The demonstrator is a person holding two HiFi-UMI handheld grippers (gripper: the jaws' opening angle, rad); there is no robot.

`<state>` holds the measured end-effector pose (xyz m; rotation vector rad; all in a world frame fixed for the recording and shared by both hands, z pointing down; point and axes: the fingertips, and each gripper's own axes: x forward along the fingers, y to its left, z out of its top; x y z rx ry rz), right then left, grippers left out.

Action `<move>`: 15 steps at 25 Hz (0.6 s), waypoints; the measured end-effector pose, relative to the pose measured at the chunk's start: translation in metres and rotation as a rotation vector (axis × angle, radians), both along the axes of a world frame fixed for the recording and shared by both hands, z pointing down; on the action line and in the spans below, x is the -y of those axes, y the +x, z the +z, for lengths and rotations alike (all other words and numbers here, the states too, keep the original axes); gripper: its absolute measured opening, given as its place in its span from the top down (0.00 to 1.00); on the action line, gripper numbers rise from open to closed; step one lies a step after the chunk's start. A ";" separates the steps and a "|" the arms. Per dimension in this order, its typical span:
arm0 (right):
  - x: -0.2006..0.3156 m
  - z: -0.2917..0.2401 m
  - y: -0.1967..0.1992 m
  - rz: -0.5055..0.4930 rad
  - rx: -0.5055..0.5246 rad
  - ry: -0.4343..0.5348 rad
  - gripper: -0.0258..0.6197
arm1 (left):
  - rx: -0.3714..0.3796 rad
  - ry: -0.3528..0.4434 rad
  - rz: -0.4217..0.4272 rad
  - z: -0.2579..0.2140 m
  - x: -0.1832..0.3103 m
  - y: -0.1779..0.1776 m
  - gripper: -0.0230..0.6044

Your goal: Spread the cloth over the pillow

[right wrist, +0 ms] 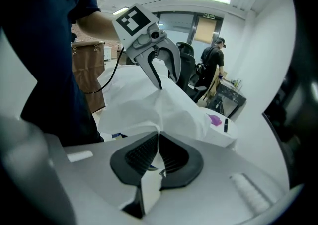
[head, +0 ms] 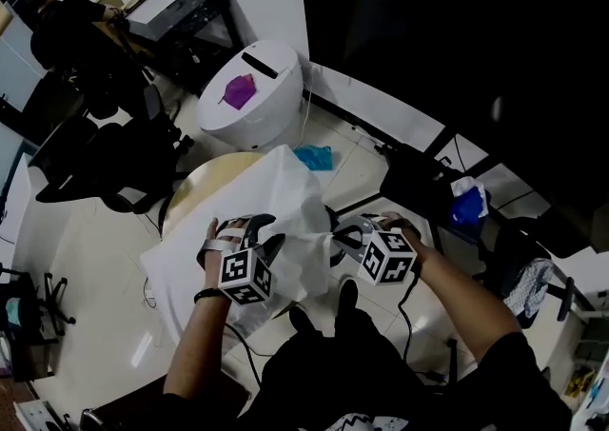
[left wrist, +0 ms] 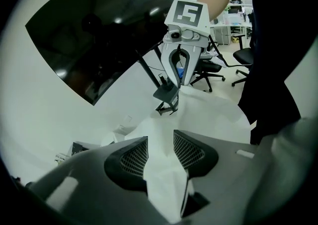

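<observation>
Left tool (left wrist: 160,155): released. The jaws stand well apart, and a fold of the white cloth (head: 281,193) lies in the gap without being pinched.

Right tool (right wrist: 158,155): clenched on the cloth. The pads are together with a thin edge of fabric caught between them.

Both tools point downward at the near part of the cloth, side by side and close together, each held in a hand.

The cloth lies rumpled over a round tan counter (head: 202,184). It covers the near half, hangs past the near edge and rises in a crease between the tools.

Beyond the counter stands a white drum-shaped unit (head: 276,110) with a purple object (head: 238,90) on top — a blue item (head: 314,157) lies on the floor beside it.
</observation>
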<state>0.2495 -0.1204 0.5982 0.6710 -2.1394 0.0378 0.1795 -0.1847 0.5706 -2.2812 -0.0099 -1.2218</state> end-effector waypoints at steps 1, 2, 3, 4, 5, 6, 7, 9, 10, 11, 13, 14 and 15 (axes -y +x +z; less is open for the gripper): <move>-0.004 0.002 0.009 0.017 -0.005 -0.002 0.93 | -0.001 -0.001 -0.002 0.001 0.000 0.001 0.72; -0.008 0.004 0.019 0.034 -0.011 -0.006 0.93 | 0.000 -0.005 -0.002 0.003 -0.001 0.002 0.72; -0.013 0.007 0.028 0.049 -0.018 -0.011 0.93 | 0.004 -0.011 -0.003 0.006 -0.002 0.002 0.72; -0.017 0.010 0.037 0.062 -0.026 -0.017 0.93 | 0.009 -0.018 -0.002 0.009 -0.003 0.003 0.72; -0.022 0.013 0.046 0.073 -0.036 -0.023 0.93 | 0.014 -0.025 -0.002 0.012 -0.005 0.004 0.72; -0.027 0.016 0.054 0.082 -0.046 -0.029 0.93 | 0.019 -0.031 -0.001 0.015 -0.006 0.006 0.72; -0.032 0.020 0.062 0.090 -0.056 -0.035 0.93 | 0.022 -0.035 0.000 0.017 -0.008 0.007 0.72; -0.040 0.028 0.077 0.109 -0.073 -0.050 0.93 | 0.028 -0.042 0.000 0.021 -0.010 0.010 0.72; -0.044 0.031 0.084 0.121 -0.080 -0.056 0.93 | 0.032 -0.045 -0.001 0.022 -0.010 0.011 0.72; -0.047 0.035 0.092 0.134 -0.087 -0.061 0.93 | 0.036 -0.048 -0.002 0.024 -0.011 0.012 0.72; -0.052 0.041 0.106 0.158 -0.109 -0.063 0.93 | 0.047 -0.053 -0.007 0.028 -0.011 0.014 0.72; -0.054 0.044 0.113 0.164 -0.132 -0.057 0.93 | 0.052 -0.056 -0.010 0.030 -0.011 0.015 0.72; -0.057 0.048 0.121 0.163 -0.164 -0.043 0.93 | 0.056 -0.059 -0.014 0.032 -0.012 0.015 0.72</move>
